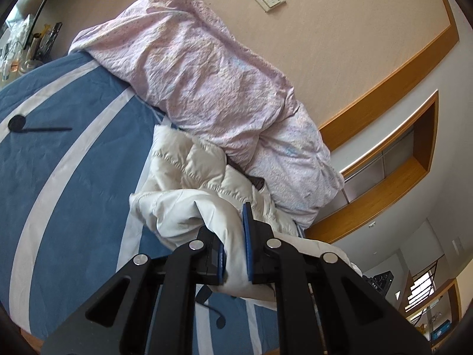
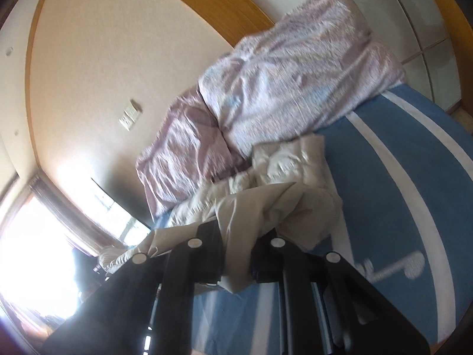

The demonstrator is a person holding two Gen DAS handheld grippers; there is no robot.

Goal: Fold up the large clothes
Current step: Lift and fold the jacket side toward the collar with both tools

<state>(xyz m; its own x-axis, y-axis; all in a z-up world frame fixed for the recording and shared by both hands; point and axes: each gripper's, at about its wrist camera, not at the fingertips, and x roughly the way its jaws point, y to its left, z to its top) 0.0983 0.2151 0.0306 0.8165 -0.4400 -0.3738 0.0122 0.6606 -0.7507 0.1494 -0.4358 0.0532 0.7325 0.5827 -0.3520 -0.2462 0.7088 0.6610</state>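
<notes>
Both tools are clamped on the white jacket: the left tool low in the frame's centre, the right tool likewise. The jacket bunches mid-frame on the blue striped bed, touching the pink quilt above it.

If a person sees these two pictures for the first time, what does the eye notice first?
First, the cream padded jacket, bunched on the blue striped bed cover and pinched in the jaws of both the left gripper and the right gripper. Behind it, a big pink quilt lies heaped against the wall.
</notes>
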